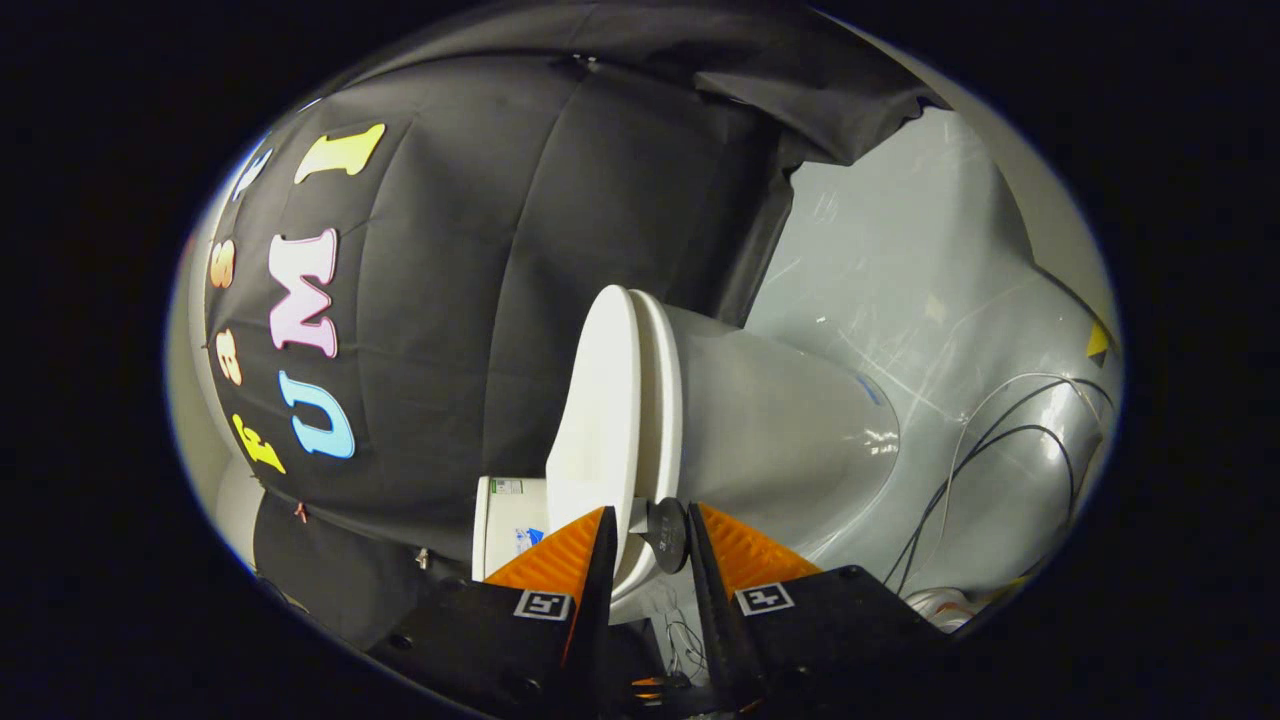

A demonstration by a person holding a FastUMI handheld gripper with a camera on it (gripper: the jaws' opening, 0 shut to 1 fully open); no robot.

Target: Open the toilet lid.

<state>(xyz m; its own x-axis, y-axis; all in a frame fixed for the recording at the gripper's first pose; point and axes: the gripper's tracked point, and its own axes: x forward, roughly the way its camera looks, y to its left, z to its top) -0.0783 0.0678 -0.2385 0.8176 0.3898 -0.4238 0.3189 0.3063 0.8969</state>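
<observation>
The view is rolled on its side, so the white toilet lies sideways ahead of my fingers. Its lid (598,420) rests flat against the seat (658,390), and the bowl (780,430) swells beyond them toward the floor. My gripper (652,515) straddles the lid's front rim. One finger lies against the lid's outer face. The other presses a small dark round disc (668,535) that sits at the rim on the seat side. Rim and disc fill the gap between the fingers.
A white box-like container (508,522) with a label stands beside the lid, against the black cloth wall (480,250). The glossy grey floor (900,280) runs past the bowl, with several thin cables (990,450) lying on it.
</observation>
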